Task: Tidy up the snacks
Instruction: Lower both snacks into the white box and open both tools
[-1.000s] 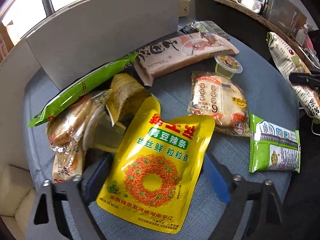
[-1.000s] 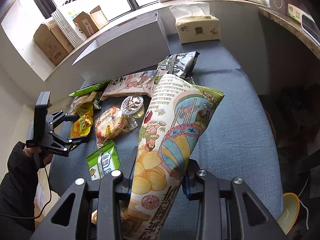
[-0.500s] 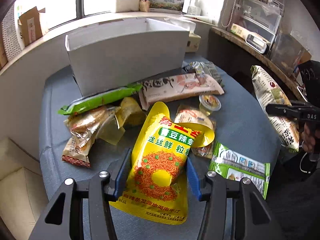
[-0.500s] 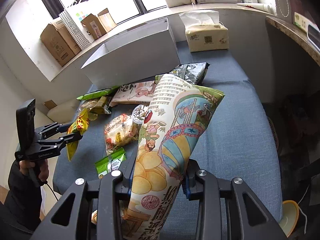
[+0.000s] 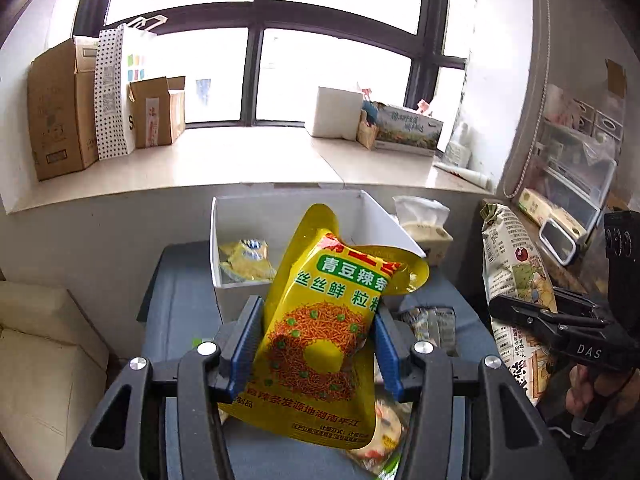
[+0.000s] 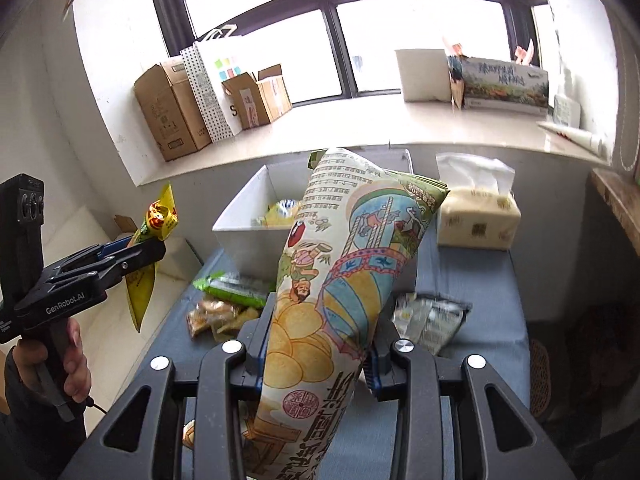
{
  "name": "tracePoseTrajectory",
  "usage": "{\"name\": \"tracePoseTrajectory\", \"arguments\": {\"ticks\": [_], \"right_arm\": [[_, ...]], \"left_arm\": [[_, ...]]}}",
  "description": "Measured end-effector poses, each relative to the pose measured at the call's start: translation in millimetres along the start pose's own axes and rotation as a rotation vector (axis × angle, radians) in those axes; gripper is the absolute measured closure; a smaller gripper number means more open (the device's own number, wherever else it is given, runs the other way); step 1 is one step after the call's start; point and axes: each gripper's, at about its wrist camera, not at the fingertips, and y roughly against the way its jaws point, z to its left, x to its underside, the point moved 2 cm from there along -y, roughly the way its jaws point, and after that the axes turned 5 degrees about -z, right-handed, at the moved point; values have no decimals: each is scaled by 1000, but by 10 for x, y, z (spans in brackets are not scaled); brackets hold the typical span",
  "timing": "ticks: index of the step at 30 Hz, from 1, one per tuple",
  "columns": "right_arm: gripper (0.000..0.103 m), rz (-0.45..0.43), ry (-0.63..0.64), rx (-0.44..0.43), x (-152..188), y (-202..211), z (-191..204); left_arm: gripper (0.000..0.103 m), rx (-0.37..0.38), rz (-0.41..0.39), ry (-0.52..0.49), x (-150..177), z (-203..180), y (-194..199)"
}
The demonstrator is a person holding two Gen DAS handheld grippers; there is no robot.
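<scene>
Looking down the left wrist camera first: the left claw (image 5: 316, 344) is gripping a yellow snack pouch (image 5: 320, 332) between its blue pads, which are pressing on both sides of it. Its jaws have just been closing in on the pouch. The pouch is hanging in the air, tilted, with its top corner folding over in front of the white box (image 5: 384, 220). That box is sitting at the far end of the blue-grey table (image 5: 180, 300), under the windowsill, and a small yellow packet (image 5: 246, 260) is already lying inside it. Over on the right, the right claw (image 5: 516, 308) is showing up side-on, clamping a tall chip bag (image 5: 512, 272), with a hand (image 5: 580, 388) on its grip.

Switching to the right wrist camera: the right claw (image 6: 316, 356) is clenching that same chip bag (image 6: 344, 280) low down, and the bag is standing nearly upright, leaning a bit right, in front of the white box (image 6: 240, 228). A tissue pack (image 6: 476, 216) is sitting just beside the box. A green packet (image 6: 236, 288), a crinkly orange one (image 6: 216, 316) and a dark silvery one (image 6: 432, 320) are lying on the table (image 6: 480, 288). At the left edge, the left claw (image 6: 152, 244) is holding the yellow pouch (image 6: 152, 240) up off the table.
</scene>
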Motion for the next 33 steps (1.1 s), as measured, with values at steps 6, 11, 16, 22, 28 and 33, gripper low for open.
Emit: {"name": "tracePoseTrajectory", "arguments": {"ticks": [6,11,16,22,28,33], "right_arm": [[65,13,5,-33,-781,-626,-19],[65,71,50,-4,-1169,-1242,11],[61,138,58,45,-1334,-1761,-197],[0,131,27,89,-1366,-1878,-438],[0,73,-5,68,-1269,-1489,-475],[0,-10,28,54,-1066,-915,-377]], "left_arm": [[47,-86,12,29,-531,248,-640],[47,-135,63,38,-648,399,-1240],[20,-167,104,10,-644,467,-1600],[4,-213,134,-34,-542,516,-1682],[4,-255,112,-90,-453,444,-1430],[4,-218,48,-135,-373,205,-943]]}}
